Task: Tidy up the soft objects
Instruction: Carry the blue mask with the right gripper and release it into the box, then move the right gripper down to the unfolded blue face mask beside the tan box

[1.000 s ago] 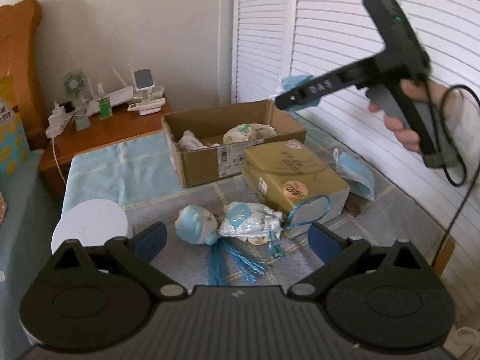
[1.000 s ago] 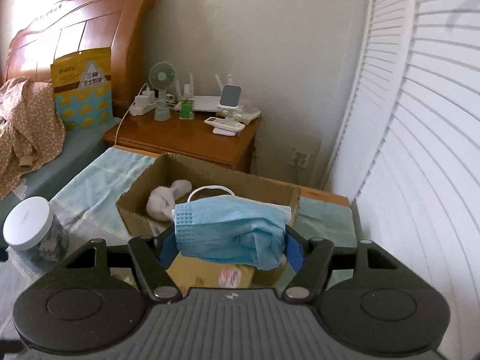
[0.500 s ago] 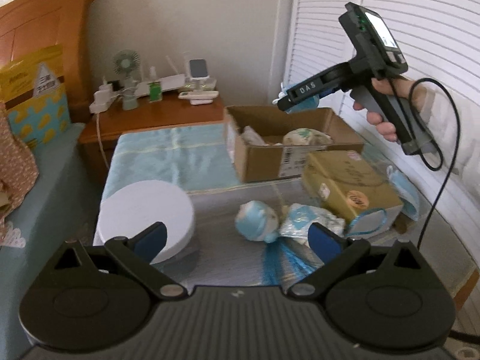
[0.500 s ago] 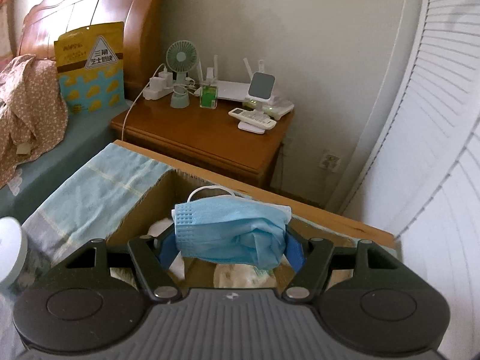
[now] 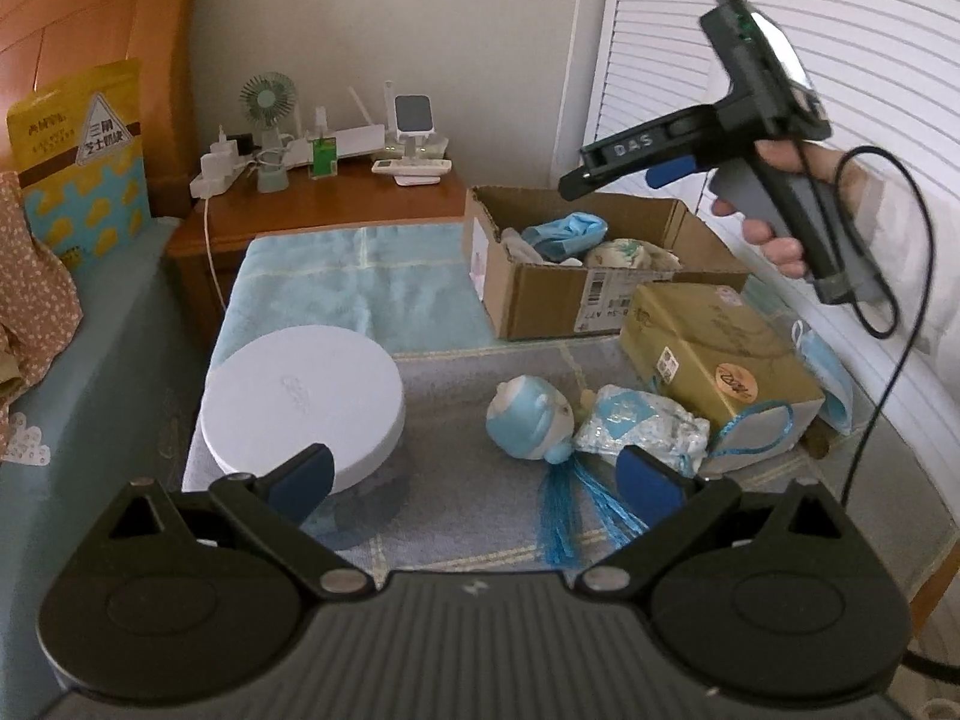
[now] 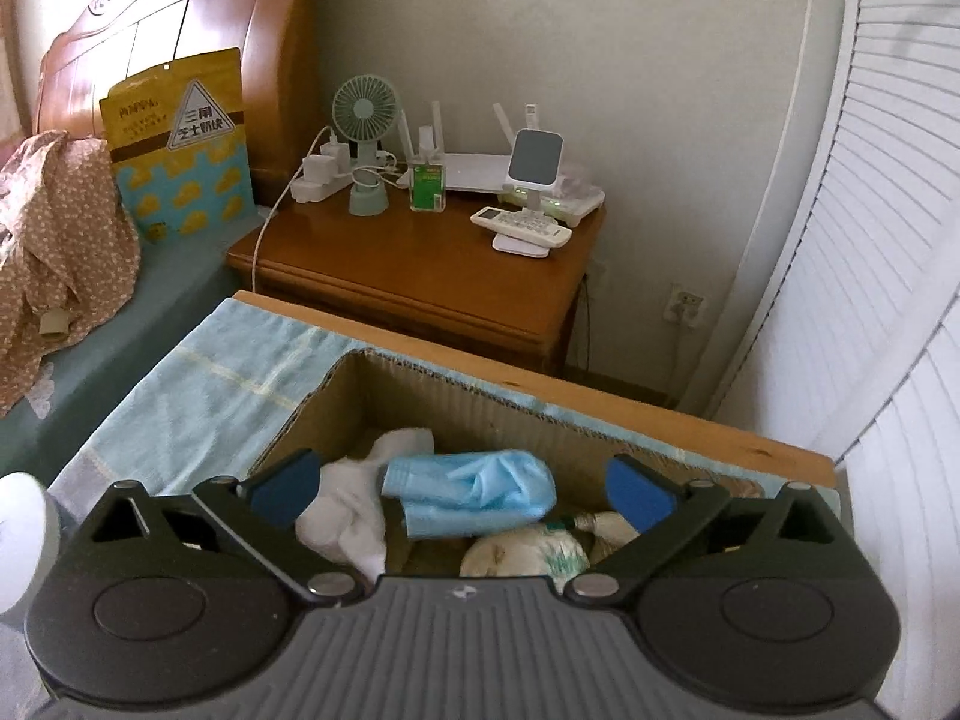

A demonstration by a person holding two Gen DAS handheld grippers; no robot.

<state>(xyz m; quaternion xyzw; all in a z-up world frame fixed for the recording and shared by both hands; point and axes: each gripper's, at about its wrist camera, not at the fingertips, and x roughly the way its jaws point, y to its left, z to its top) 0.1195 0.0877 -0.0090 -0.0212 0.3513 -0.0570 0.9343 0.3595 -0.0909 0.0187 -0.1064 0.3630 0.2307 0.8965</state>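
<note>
The right gripper (image 6: 462,486) hangs above the cardboard box (image 6: 336,396) with its jaws opening to their widest, and nothing is pinched between the blue pads (image 6: 639,489). Straight below and between them, the blue face mask (image 6: 480,489) lies loose inside the box, crumpled on top of a white sock (image 6: 354,510) to its left and beside a pale printed bundle (image 6: 528,552) nearer the gripper body. Past the box's far wall comes the light blue cloth (image 6: 240,372), then the wooden edge of the table (image 6: 720,432), and farther off the nightstand (image 6: 420,276) with a small green fan (image 6: 366,114) and a remote (image 6: 522,225). The left gripper (image 5: 474,477) is also spread wide and empty, held over the grey mat. Just ahead of its right pad lies a small blue doll (image 5: 528,417) with a tassel, touching a crinkled blue-and-white pouch (image 5: 642,432); ahead of its left pad sits a round white lid (image 5: 300,390). Beyond the pouch stands a gold box (image 5: 714,348) with a second face mask (image 5: 831,372) on its far right side. Farther still is the cardboard box, and above it a hand (image 5: 780,222) holds the right gripper.
</note>
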